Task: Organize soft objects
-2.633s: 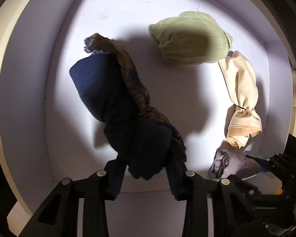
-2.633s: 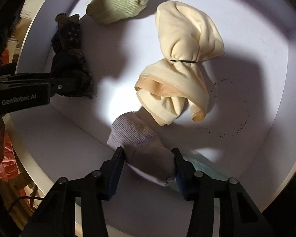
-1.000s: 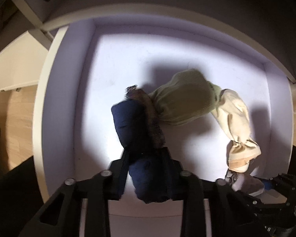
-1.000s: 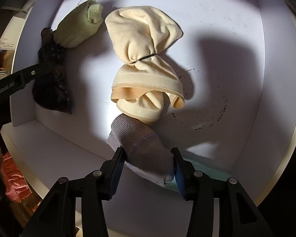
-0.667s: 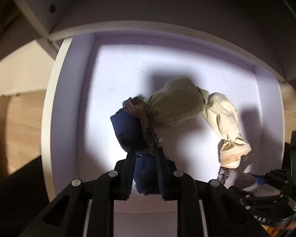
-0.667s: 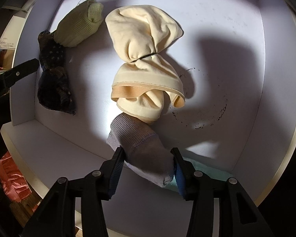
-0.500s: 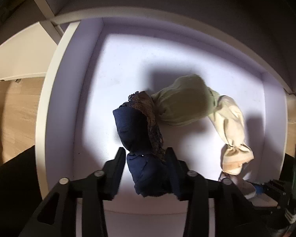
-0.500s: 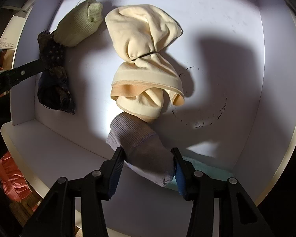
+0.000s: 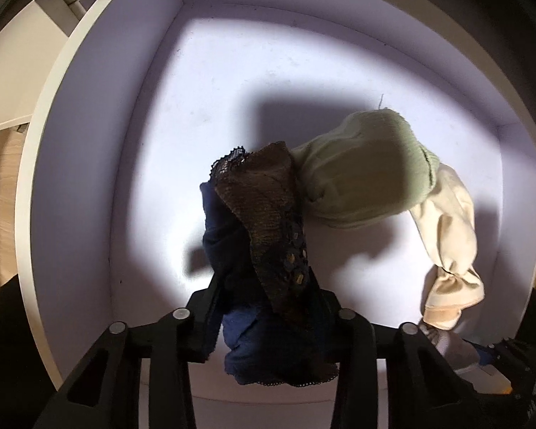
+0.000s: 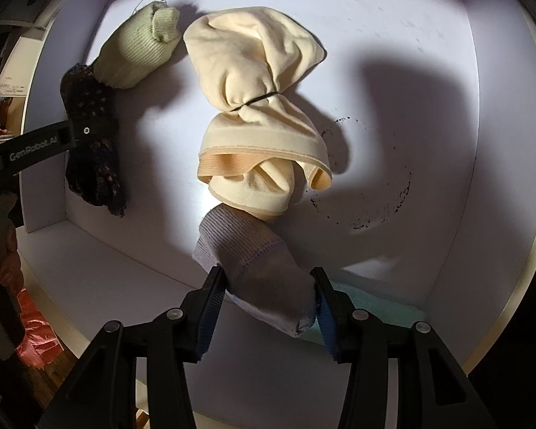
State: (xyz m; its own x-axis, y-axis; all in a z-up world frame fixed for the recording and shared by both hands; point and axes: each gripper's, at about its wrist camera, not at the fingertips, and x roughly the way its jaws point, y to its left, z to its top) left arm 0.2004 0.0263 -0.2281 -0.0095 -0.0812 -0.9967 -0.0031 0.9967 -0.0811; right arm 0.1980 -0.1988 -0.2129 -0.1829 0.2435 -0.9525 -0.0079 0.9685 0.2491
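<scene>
L gripper [image 9: 268, 318] points down into the white drawer [image 9: 89, 186], jaws just closing, pads pressed on a navy lace-trimmed bundle [image 9: 264, 250] w/ its far end touching the green sock roll [image 9: 364, 175]. R gripper [image 10: 268, 296] is clamped on a grey sock [image 10: 253, 261], just beside the cream tied bundle [image 10: 257, 107] mid-drawer.

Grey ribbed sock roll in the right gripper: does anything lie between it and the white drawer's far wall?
Yes: the cream fabric bundle tied with a black band lies straight ahead, against the grey sock roll's tip. The white drawer floor right of it holds only dark specks.
</scene>
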